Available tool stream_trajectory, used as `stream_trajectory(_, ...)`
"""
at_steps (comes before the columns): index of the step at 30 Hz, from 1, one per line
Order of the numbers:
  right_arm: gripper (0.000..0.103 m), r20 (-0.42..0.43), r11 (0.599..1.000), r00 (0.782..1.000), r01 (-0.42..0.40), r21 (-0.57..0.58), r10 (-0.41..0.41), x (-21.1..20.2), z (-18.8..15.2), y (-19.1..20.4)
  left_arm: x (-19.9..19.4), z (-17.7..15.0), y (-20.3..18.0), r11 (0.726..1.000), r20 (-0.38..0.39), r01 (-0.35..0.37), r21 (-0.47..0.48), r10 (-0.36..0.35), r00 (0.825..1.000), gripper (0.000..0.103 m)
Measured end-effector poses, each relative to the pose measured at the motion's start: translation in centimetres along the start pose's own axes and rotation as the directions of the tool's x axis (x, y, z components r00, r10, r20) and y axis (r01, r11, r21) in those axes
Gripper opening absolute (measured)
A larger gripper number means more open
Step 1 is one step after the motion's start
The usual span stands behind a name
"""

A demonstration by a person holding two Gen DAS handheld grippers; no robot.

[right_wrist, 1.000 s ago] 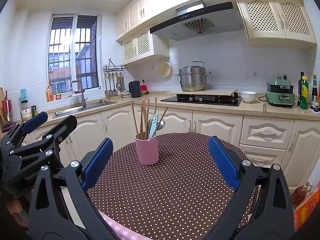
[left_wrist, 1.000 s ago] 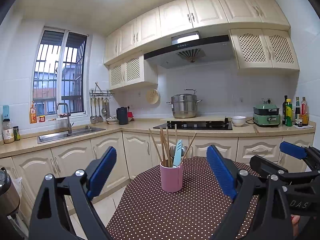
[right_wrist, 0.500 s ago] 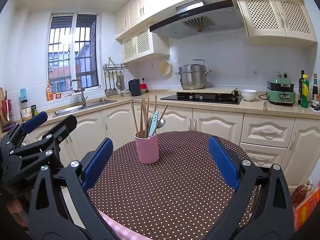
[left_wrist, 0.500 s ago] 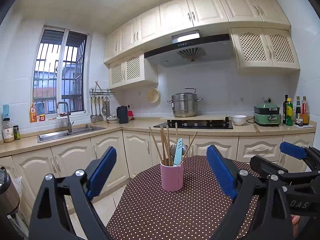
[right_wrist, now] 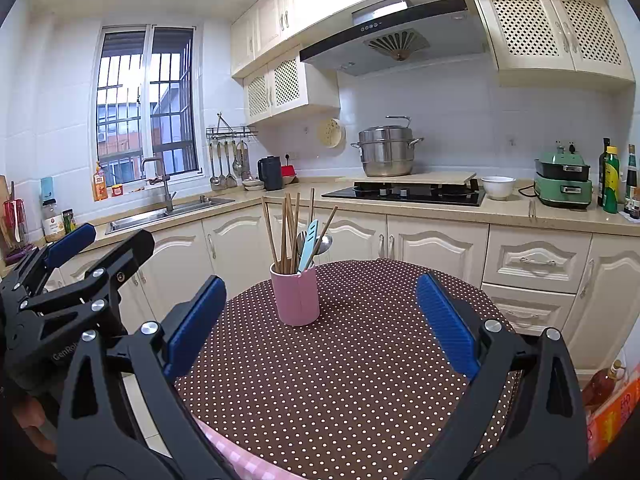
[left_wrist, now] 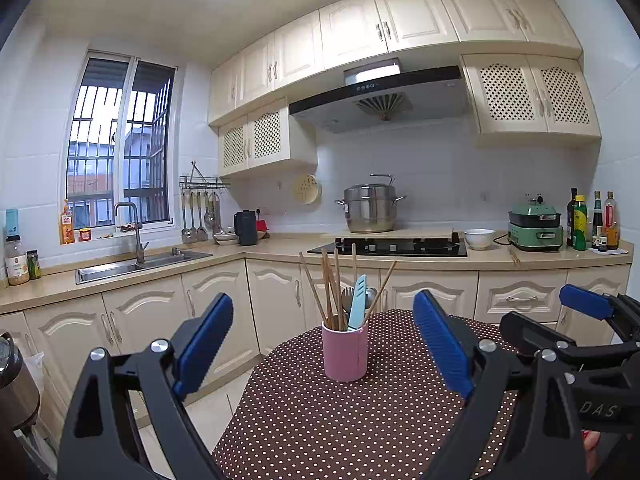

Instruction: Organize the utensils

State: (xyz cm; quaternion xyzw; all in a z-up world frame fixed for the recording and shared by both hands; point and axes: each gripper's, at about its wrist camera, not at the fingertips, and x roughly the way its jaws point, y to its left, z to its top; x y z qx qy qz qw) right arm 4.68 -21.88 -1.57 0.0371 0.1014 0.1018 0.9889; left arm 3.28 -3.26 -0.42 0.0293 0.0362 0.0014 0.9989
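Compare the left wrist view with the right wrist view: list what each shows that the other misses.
Left wrist only: the right gripper at its right edge, and a dark appliance at lower left.

Right wrist only: the left gripper at its left edge, and a pink checked cloth under the dotted one.

Both: the pink utensil cup with chopsticks, the dotted tablecloth, and the steamer pot.

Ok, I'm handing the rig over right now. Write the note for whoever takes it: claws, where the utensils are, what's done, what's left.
Left claw: open, holding nothing, above the near side of the dotted table.
Right claw: open, holding nothing, beside the left one.
Pink cup stands upright on the table, ahead of both claws, not touched. It holds the wooden chopsticks, a light blue utensil and a metal spoon.
Done: nothing lies loose on the visible tabletop.
Left: cannot tell from these views; no other holder is visible on the table.
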Motion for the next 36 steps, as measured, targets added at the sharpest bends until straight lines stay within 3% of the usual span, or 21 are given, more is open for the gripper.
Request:
stream_trajectory(16, 0.094, -0.008, 1.0, 1.0, -0.006, 0.001, 0.006, 0.5, -0.1, 0.1, 0.7, -0.3, 0.3, 1.0, -0.008, -0.007, 0.0, 0.007, 1.0, 0.09)
stream_trajectory(26, 0.094, -0.046, 1.0, 0.999, -0.016, 0.013, 0.016, 3.0, -0.4, -0.6, 2.7, -0.9, 0.3, 1.0, -0.046, -0.016, 0.003, 0.016, 0.999, 0.09)
stream_trajectory(33, 0.094, -0.116, 1.0, 0.993, -0.008, 0.026, 0.011, 6.5, -1.6, -2.1, 6.5, -2.3, -0.3, 1.0, -0.139, -0.019, 0.007, 0.019, 0.99, 0.09)
stream_trajectory(36, 0.094, -0.173, 1.0, 0.985, 0.007, 0.028, -0.002, 9.1, -2.5, -3.2, 9.6, -3.4, -0.8, 1.0, -0.231, -0.006, 0.002, 0.006, 0.973, 0.09)
